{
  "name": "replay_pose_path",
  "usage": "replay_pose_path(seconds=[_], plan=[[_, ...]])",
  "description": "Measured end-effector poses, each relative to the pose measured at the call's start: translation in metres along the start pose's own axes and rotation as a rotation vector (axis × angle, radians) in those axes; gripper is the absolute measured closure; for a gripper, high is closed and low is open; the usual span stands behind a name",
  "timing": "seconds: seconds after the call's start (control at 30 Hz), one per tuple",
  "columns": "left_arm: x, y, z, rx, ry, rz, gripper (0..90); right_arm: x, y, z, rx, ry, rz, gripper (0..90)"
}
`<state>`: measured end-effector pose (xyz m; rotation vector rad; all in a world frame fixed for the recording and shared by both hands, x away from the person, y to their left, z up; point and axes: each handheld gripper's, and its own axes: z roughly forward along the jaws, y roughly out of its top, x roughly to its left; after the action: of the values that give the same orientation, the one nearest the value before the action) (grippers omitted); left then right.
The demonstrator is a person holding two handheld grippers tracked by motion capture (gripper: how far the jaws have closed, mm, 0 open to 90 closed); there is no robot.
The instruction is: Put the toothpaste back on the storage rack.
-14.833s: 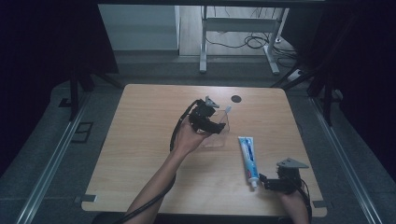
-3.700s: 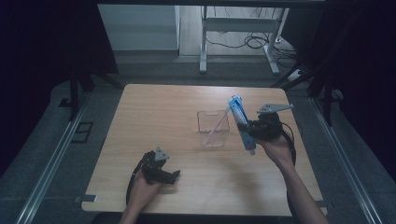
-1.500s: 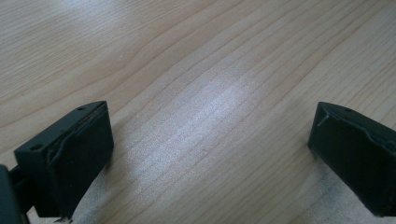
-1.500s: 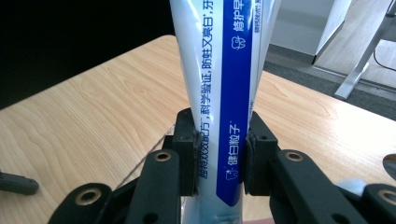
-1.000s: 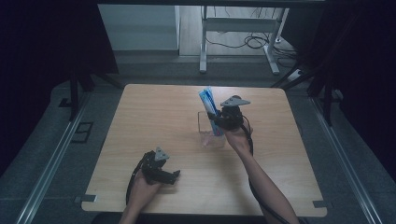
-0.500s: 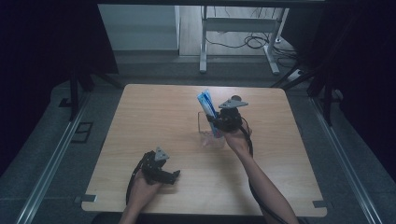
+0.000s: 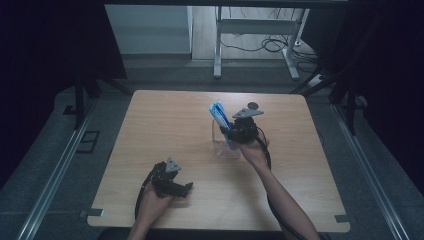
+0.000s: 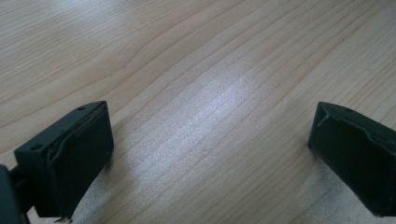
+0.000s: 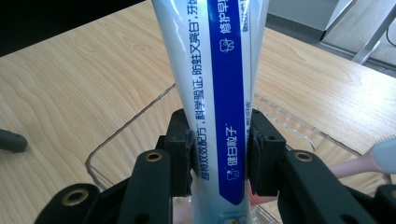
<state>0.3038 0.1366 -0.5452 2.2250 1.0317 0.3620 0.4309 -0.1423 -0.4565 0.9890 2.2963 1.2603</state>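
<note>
Your right gripper [image 7: 235,134] has its fingers clenched on the toothpaste tube [image 9: 219,107], gripping it low on its body, with the tube standing almost upright and leaning a little toward the far-left corner of the tabletop [image 7: 165,115]. It hangs over the clear plastic container [image 7: 225,142], which sits near the middle of the tabletop, slightly toward the right edge. In the right gripper view a pink toothbrush [image 9: 355,165] already lies inside that container.

By the look of it, you are at the placing step: the tube is poised above the container and not yet let go. The next move calls for lowering the tube's bottom end inside the container's walls, then parting the fingers so it rests against the rim without tipping the light container.

The tube is white with a blue stripe carrying white Chinese characters and a small tooth symbol; I cannot make out a brand name.

Your left gripper [image 7: 172,187] rests near the front edge, fingers released and wide apart over bare wood.
</note>
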Motion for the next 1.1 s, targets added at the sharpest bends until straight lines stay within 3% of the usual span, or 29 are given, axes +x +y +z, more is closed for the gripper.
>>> replay_pose_path(seconds=[0.23, 0.4, 0.67, 1.1], plan=[[0.0000, 0.0000, -0.0001, 0.001, 0.000, 0.000, 0.2, -0.0010, -0.0004, 0.0021, 0.022, 0.016, 0.015, 63.6], [0.0000, 0.0000, -0.0001, 0.001, 0.000, 0.000, 0.2, 0.0009, -0.0009, 0.0033, 0.039, 0.017, 0.000, 61.8], [0.0000, 0.0000, -0.0001, 0.001, 0.000, 0.000, 0.2, 0.0032, -0.0003, 0.0039, 0.057, 0.026, -0.011, 52.8], [-0.0003, 0.0000, -0.0001, 0.000, -0.001, -0.001, 0.5, -0.0008, 0.0026, -0.0048, 0.027, 0.034, 0.013, 45.2]])
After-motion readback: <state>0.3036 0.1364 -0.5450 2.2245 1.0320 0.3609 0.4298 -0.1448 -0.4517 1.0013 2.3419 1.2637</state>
